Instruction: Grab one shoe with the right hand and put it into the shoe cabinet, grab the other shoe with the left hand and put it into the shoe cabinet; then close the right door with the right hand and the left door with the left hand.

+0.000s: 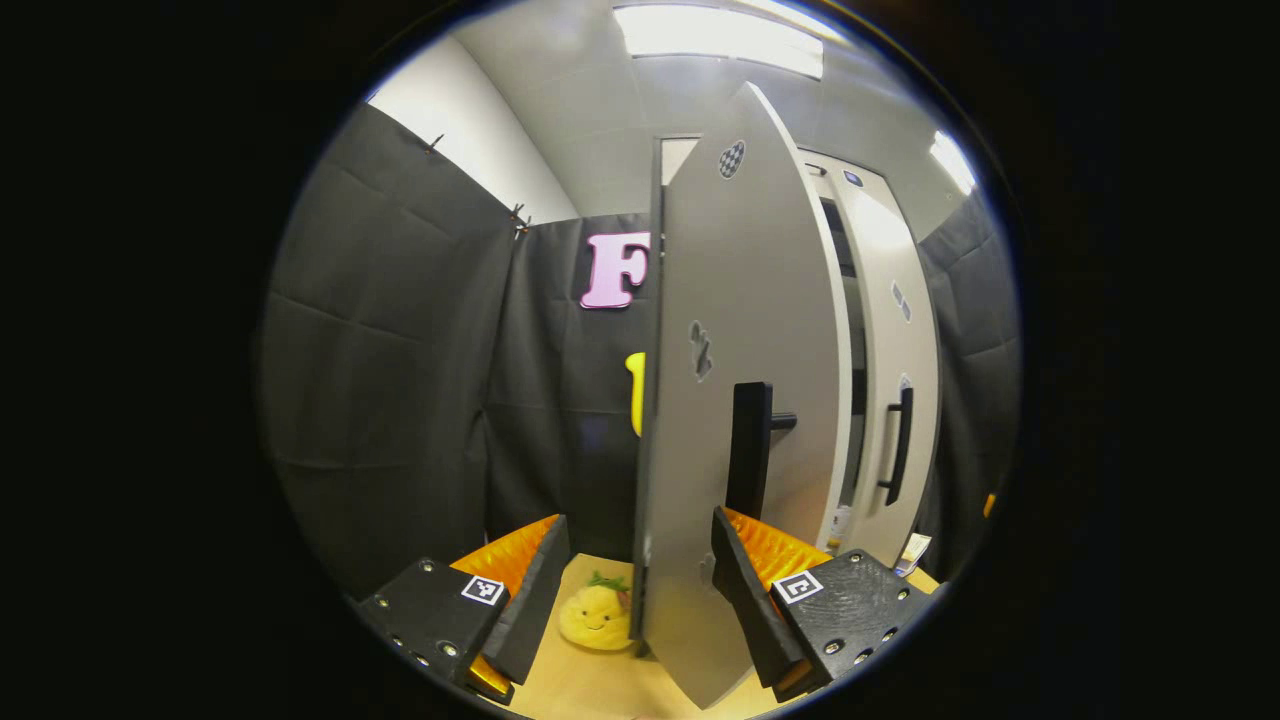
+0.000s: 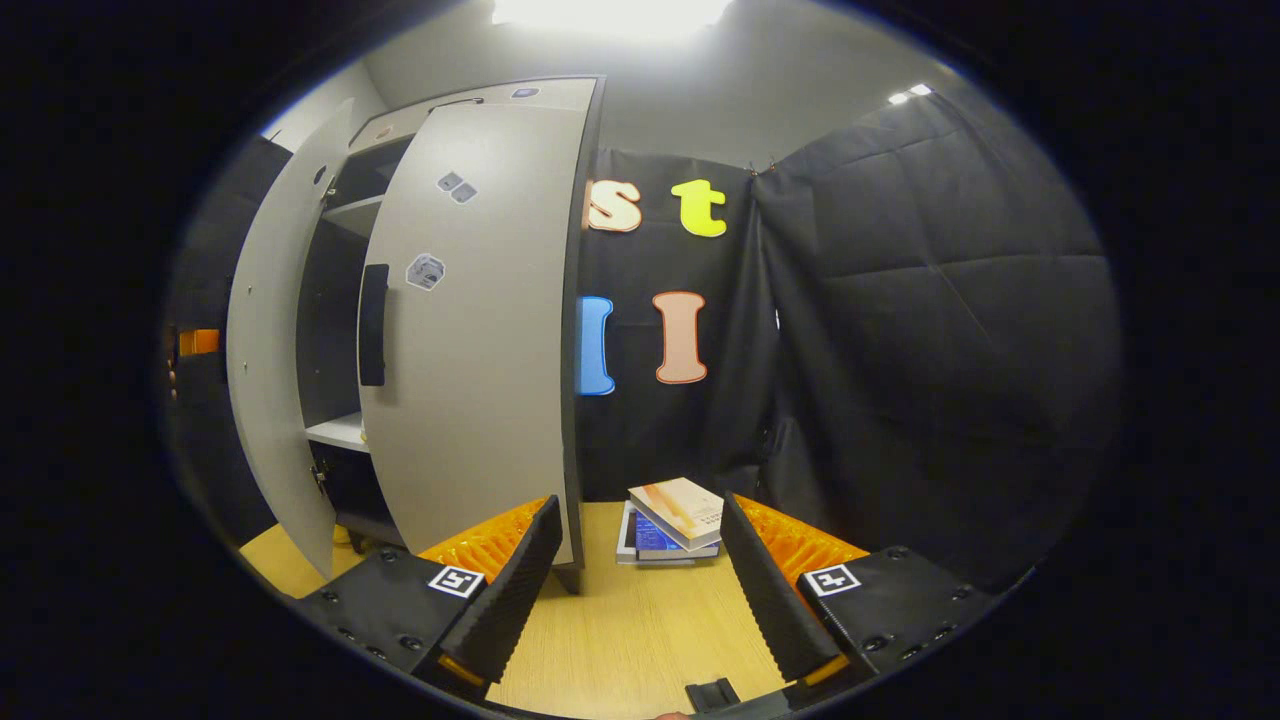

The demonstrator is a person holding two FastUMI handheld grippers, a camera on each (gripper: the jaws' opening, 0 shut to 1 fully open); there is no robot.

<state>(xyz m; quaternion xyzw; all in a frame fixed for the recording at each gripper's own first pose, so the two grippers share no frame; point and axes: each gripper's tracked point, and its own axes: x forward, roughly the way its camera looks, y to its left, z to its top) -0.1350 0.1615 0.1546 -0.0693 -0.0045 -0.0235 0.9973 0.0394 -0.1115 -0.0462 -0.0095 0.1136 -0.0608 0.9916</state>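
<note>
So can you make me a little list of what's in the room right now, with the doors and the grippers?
left door: ajar, edge-on between the open left gripper fingers
right door: nearly shut
cabinet: shelves visible through the gap
right gripper: open, holding nothing
books: stacked on the floor right of the cabinet
plush toy: on the floor by the left door

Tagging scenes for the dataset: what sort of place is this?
Likely a staged recording booth, not a home: black cloth wall all around, a tall grey shoe cabinet with doors ajar on a wood-look floor, plus props, a stack of books and a plush toy.
</note>
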